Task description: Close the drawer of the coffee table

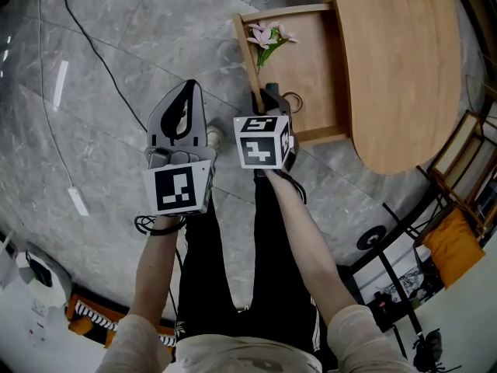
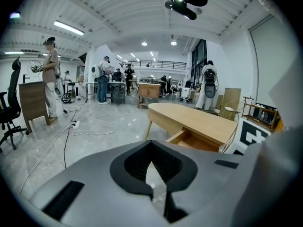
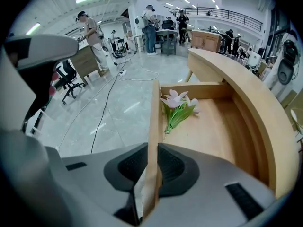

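Note:
The wooden coffee table [image 1: 404,61] has its drawer [image 1: 311,76] pulled out to the left, with a pink flower [image 1: 268,39] lying in the far corner. My right gripper [image 1: 268,103] points steeply down over the drawer's front panel [image 1: 247,53]. In the right gripper view the panel [image 3: 154,122] runs between the dark pads, and the right gripper [image 3: 150,171] is shut on its top edge, with the flower [image 3: 177,109] beyond. My left gripper [image 1: 188,92] hangs over the floor left of the drawer, holding nothing. In its own view the left gripper [image 2: 152,176] has its tips together.
A black cable [image 1: 85,37] and a white power strip [image 1: 78,200] lie on the grey floor to the left. A metal rack [image 1: 466,169] stands right of the table. People [image 2: 51,79] stand far off in the hall. My legs are below the grippers.

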Motion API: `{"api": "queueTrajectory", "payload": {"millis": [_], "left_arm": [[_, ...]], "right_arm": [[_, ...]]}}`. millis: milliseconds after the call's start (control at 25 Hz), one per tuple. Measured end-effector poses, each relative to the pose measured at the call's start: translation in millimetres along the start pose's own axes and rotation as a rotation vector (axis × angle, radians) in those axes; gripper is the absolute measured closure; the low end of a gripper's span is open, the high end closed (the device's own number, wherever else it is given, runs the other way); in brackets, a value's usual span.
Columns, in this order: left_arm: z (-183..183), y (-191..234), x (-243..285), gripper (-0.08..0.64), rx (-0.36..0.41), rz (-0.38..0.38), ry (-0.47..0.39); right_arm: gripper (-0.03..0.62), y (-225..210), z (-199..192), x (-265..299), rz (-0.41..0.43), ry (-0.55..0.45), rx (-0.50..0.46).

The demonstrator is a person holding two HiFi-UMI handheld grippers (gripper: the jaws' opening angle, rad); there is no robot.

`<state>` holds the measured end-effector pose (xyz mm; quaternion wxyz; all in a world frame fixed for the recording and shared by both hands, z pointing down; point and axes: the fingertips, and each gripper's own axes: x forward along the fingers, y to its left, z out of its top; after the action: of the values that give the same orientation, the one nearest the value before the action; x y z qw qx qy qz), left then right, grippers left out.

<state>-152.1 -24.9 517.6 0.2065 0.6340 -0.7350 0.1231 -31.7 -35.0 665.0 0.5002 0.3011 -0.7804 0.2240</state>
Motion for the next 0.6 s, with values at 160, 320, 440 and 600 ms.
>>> {"api": "queueTrajectory", "payload": {"millis": [160, 320, 440, 600], "left_arm": [[10, 0, 3, 0.551, -0.003, -0.001, -0.003], [25, -8, 7, 0.551, 0.019, -0.019, -0.012], [32, -13, 10, 0.551, 0.022, -0.025, -0.022], [34, -17, 11, 0.551, 0.025, -0.034, -0.004]], "right_arm": [[0.523, -3, 6, -15, -0.001, -0.009, 0.006], [0.524, -7, 11, -26, 0.001, -0.013, 0.009], [0.524, -8, 11, -27, 0.005, -0.004, 0.002], [0.525, -8, 7, -28, 0.006, 0.010, -0.006]]}}
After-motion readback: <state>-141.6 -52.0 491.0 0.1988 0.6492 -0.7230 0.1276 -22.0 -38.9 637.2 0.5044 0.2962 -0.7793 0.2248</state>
